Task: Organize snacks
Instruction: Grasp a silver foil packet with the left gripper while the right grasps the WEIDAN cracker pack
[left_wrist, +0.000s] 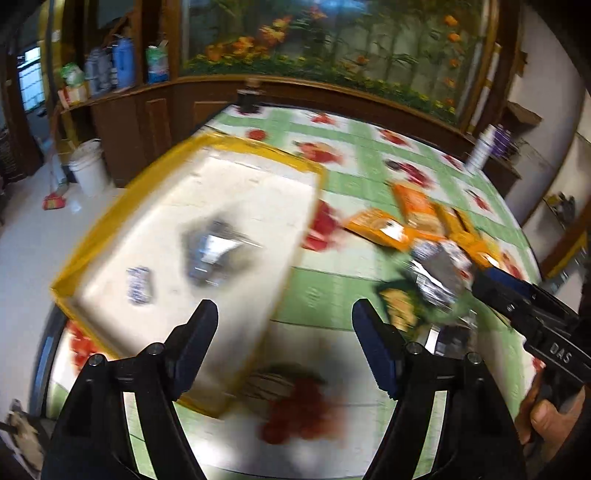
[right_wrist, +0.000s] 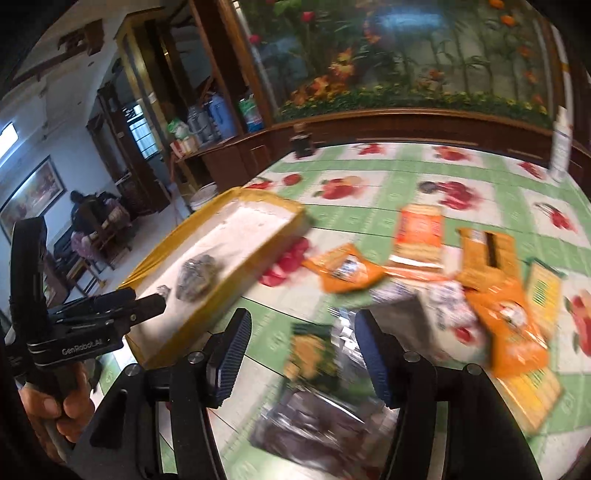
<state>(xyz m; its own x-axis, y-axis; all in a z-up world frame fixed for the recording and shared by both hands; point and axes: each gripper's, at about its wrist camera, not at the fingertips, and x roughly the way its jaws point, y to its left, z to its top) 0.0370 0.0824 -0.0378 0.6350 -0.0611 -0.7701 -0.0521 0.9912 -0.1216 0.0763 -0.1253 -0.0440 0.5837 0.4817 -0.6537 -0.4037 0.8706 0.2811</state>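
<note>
While both claws are standing open with nothing between their pads, the left gripper is hanging over the near edge of the yellow-rimmed tray, where a silvery packet is lying just ahead. The right gripper is hovering above a green packet, with orange packets scattered farther ahead on the tablecloth.

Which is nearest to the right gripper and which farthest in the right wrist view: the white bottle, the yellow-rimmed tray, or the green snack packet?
From the right gripper, nearest first:
1. Green snack packet, on the tablecloth right between its open fingers.
2. Yellow-rimmed tray, to the left, with a silver packet inside.
3. White bottle, far right at the table's back edge.
</note>
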